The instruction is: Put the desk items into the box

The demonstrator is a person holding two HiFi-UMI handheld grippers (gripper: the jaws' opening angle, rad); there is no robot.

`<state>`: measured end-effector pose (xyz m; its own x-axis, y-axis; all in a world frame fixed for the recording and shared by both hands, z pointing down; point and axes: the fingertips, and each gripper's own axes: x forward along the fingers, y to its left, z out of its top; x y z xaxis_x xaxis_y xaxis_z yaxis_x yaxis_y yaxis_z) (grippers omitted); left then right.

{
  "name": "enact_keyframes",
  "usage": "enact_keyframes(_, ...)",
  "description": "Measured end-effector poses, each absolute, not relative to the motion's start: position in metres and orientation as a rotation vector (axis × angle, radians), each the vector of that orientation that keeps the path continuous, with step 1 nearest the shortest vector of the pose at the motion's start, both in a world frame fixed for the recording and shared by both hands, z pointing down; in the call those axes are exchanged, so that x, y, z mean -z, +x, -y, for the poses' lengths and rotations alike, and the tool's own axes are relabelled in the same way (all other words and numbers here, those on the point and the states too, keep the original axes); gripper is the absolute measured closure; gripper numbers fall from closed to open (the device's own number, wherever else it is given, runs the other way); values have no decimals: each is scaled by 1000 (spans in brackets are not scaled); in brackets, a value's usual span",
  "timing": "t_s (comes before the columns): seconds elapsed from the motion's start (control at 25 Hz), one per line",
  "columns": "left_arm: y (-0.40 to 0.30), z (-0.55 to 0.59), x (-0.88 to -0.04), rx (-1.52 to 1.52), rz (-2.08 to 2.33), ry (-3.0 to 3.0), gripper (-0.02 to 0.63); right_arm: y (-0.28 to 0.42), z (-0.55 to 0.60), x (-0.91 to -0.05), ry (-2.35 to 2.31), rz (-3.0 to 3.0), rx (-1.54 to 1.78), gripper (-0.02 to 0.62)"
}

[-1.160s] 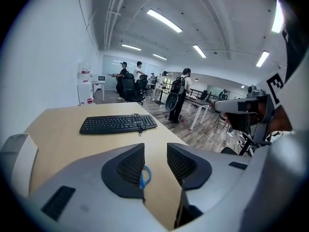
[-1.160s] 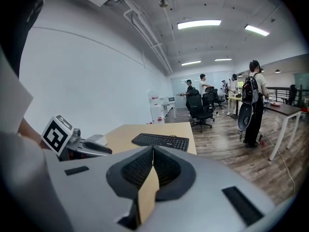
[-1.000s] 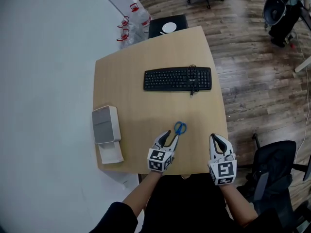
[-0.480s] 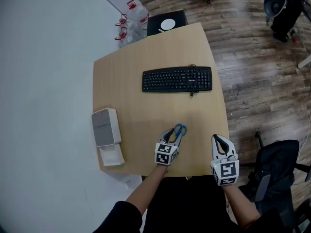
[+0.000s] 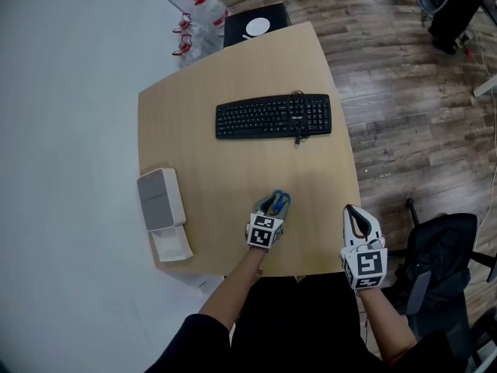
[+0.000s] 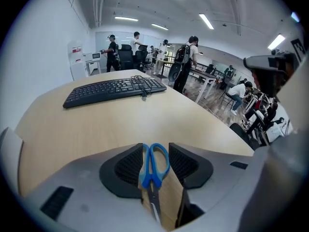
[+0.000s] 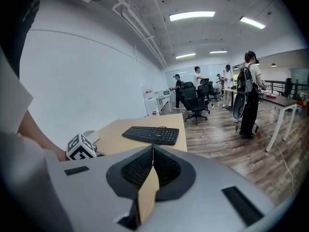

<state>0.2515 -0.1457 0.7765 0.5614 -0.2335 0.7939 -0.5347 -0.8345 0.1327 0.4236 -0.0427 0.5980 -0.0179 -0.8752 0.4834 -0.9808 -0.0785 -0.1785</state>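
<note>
Blue-handled scissors (image 5: 280,200) lie on the wooden desk (image 5: 202,154) near its front edge. My left gripper (image 5: 272,203) is down over them. In the left gripper view the scissors (image 6: 154,161) lie on the wood between the pads, which stand wide at either side of the handles. My right gripper (image 5: 356,217) hovers shut at the desk's front right corner with nothing in it; its tips (image 7: 152,149) meet. A grey-white box (image 5: 161,199) with a white flap sits at the desk's left edge. A black keyboard (image 5: 273,116) lies across the far half.
The keyboard's cable is coiled on its right part. A black office chair (image 5: 439,263) stands right of me. A black stand (image 5: 252,28) and white containers with red handles (image 5: 186,6) sit beyond the desk's far edge. People stand far off in both gripper views.
My left gripper has slid forward over the scissors, so their handles now lie between its jaws. The right gripper has hardly moved.
</note>
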Motion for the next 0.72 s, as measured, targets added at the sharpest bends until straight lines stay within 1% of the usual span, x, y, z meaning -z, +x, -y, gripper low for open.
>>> enact_keyframes(0.36,250,149,-805,-1277,595,2392,462,429,22,-623,2053,1897,-767,534)
enact_keyframes(0.72,250,155,-817,-1360,649,2326,462,437,11,-626,2081,1845,-778,534)
